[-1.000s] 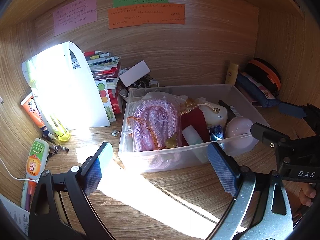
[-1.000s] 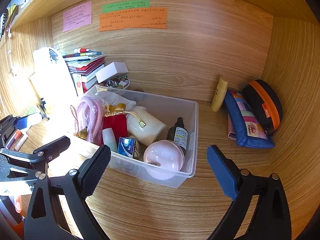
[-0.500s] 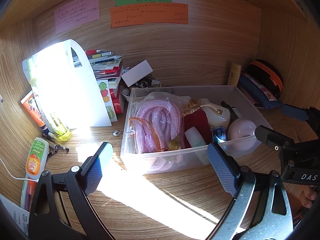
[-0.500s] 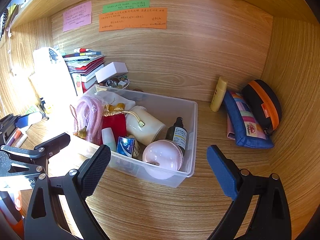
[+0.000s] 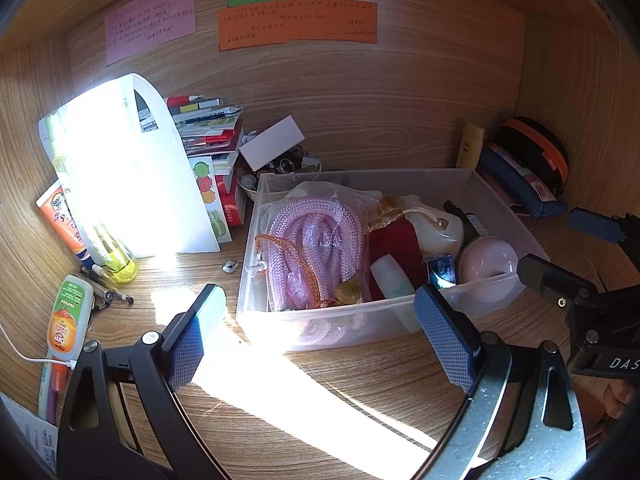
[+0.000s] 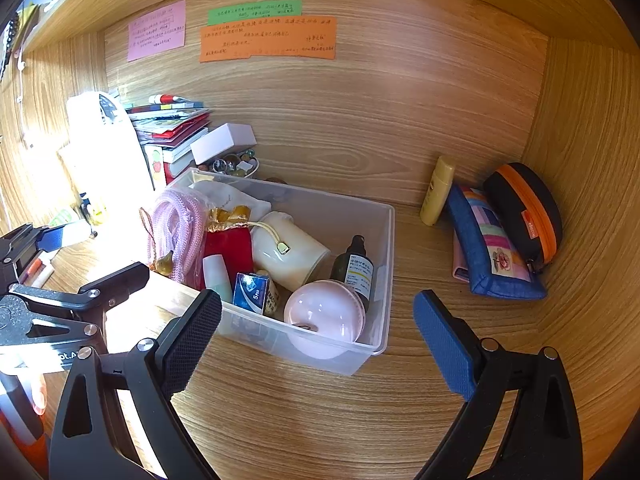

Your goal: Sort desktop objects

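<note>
A clear plastic bin (image 5: 360,322) (image 6: 372,240) sits mid-desk. It holds a pink rope (image 5: 308,236), a red pouch (image 6: 228,244), a cream cylinder (image 6: 292,252), a dark bottle (image 6: 356,268), a pink dome (image 6: 324,312) and a small blue box (image 6: 252,294). My left gripper (image 5: 320,336) is open and empty, just in front of the bin's near wall. My right gripper (image 6: 318,344) is open and empty, at the bin's front right corner. Each gripper shows in the other's view, the right (image 5: 576,256) and the left (image 6: 72,256).
A white file holder (image 5: 132,172), stacked books (image 5: 208,136) and a white box (image 5: 272,146) stand at back left. Tubes and pens (image 5: 68,316) lie at left. A yellow tube (image 6: 438,190), blue pouch (image 6: 488,252) and black-orange case (image 6: 524,212) sit at right. Paper notes (image 6: 268,36) hang on the back wall.
Both views have shifted slightly; the bin sits a little further right in the left wrist view. Both grippers stay open and empty.
</note>
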A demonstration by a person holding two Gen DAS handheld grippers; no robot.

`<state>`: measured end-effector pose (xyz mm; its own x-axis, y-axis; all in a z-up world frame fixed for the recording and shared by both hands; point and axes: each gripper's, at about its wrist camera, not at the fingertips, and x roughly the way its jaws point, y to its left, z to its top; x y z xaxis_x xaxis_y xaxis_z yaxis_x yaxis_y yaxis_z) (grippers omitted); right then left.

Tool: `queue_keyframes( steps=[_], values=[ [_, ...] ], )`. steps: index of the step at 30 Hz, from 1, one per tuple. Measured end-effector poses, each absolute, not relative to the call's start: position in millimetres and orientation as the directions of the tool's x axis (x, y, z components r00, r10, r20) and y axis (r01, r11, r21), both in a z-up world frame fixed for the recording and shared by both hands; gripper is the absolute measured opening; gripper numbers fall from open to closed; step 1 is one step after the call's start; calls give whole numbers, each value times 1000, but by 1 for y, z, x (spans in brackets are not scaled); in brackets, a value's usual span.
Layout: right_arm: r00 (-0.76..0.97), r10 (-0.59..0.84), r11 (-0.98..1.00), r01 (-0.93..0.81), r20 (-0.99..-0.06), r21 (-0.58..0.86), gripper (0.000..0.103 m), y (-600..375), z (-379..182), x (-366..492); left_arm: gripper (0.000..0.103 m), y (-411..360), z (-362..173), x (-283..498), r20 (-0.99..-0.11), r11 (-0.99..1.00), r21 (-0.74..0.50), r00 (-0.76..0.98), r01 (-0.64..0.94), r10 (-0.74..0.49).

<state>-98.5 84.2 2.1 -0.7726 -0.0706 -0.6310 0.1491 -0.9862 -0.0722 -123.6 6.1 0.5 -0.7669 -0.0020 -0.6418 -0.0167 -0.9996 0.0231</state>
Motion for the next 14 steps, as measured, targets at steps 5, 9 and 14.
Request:
queue_keyframes(
  steps=[5, 9, 14],
  values=[
    [-771, -72, -986, 151, -632, -72, 96, 86, 1, -99, 97, 6, 1, -122, -636, -1000, 26, -771, -15, -5],
    [-771, -69, -986, 149, -633, -75, 96, 85, 1, -99, 97, 6, 1, -121, -627, -999, 39, -779, -11, -16],
    [-770, -69, -985, 152, -634, -78, 96, 84, 1, -98, 97, 4, 2, -119, -625, -1000, 19, -781, -12, -2]
  ],
)
